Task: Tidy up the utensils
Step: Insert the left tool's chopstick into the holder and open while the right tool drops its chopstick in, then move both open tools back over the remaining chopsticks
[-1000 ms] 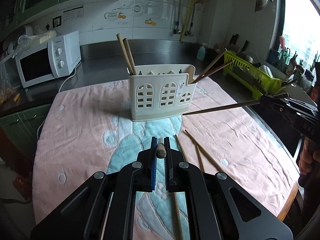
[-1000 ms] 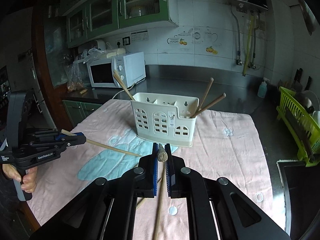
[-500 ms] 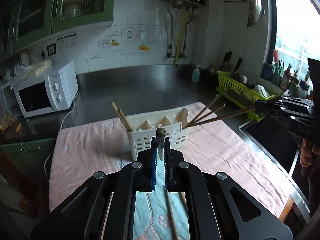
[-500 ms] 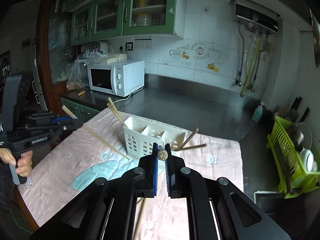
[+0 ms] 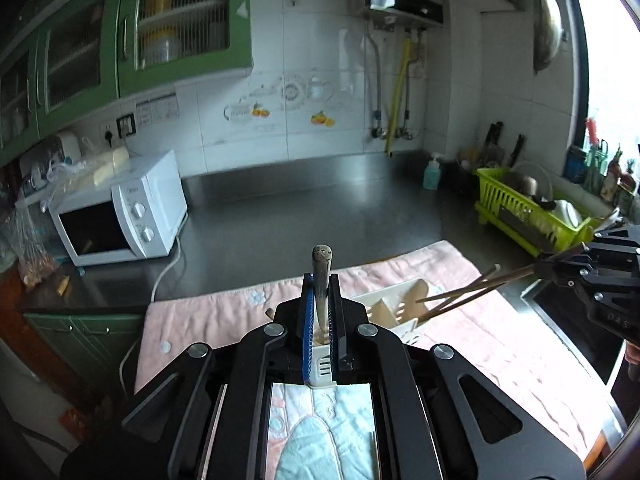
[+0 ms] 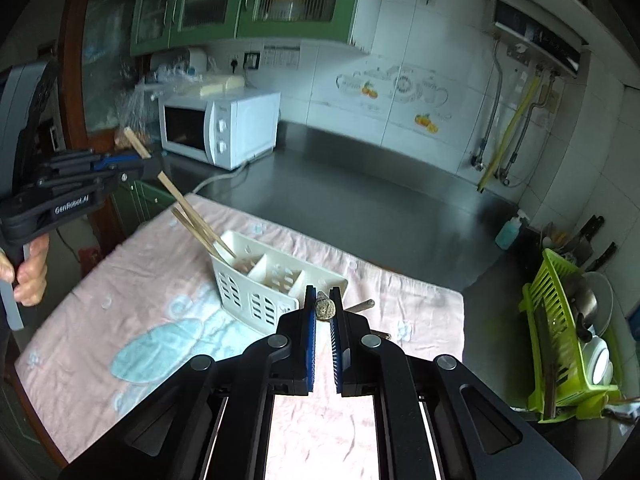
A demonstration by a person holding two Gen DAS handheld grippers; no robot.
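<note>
We pinch one chopstick in the left gripper, fingers pressed on its shaft, its far tip lowered toward the white holder at twelve o'clock. The right gripper clamps another chopstick likewise, angled toward the end slot at three o'clock. Whether either tip is already inside a slot we probably cannot say. The holder sits on the pink-clothed surface.

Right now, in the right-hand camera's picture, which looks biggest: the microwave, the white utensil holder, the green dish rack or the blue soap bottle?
1. White utensil holder and microwave: about alike
2. Green dish rack: cut off, unsure
3. Blue soap bottle: clearly smallest
</note>
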